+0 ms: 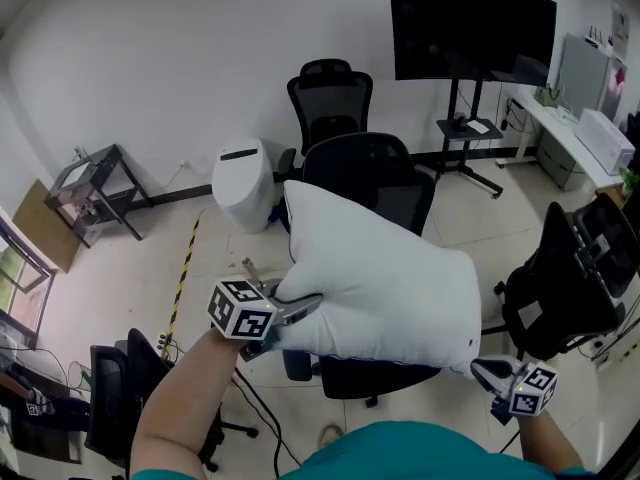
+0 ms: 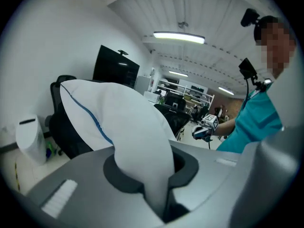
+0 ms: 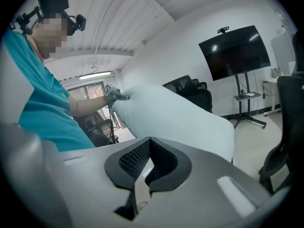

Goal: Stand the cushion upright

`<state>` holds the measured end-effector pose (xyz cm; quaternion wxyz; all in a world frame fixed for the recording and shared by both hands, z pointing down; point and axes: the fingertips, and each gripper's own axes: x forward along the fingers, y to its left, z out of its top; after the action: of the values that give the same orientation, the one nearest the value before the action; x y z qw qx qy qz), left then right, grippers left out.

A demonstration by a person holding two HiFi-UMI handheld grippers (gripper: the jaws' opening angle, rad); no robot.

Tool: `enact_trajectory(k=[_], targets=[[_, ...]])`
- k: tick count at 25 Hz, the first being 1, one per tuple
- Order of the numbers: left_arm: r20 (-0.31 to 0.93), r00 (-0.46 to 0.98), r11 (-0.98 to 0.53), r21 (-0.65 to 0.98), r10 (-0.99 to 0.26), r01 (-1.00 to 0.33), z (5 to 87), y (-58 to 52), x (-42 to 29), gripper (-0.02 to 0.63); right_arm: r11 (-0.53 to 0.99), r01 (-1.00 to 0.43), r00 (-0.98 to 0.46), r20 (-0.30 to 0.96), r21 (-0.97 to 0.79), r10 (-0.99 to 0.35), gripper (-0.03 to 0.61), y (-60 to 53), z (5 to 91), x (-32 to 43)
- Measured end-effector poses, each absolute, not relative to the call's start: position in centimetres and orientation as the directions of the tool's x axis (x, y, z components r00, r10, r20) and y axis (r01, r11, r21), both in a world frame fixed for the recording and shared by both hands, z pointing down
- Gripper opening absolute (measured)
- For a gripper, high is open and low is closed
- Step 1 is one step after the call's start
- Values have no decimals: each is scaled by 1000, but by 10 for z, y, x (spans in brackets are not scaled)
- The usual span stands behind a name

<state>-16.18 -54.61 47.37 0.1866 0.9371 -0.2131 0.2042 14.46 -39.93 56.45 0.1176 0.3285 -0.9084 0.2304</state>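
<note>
Left gripper [image 1: 298, 310] and right gripper [image 1: 482, 367] each pinch shut on a corner of the cushion [image 1: 380, 278], spreading it above the chair [image 1: 366, 164]. Lifting the left corner should tip it upright.

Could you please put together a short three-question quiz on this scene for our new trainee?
1. True or false: the left tongs are closed on a corner of the white cushion.
2. Which piece of furniture does the cushion partly cover in the head view? A) a black office chair B) a red sofa C) a wooden bed
3. In the left gripper view, what colour is the piping along the cushion's seam?

Key: 1 true; 2 A; 3 blue.
</note>
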Motion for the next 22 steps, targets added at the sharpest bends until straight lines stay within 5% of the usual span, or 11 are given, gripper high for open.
enact_trajectory(k=[11, 22], targets=[[715, 604, -934, -238, -353, -265, 323, -584, -65, 86, 680, -628, -774, 215, -379, -595, 3, -407, 561, 178], [760, 522, -912, -398, -387, -97, 254, -604, -43, 94, 633, -661, -733, 167, -403, -659, 2, -400, 560, 206]])
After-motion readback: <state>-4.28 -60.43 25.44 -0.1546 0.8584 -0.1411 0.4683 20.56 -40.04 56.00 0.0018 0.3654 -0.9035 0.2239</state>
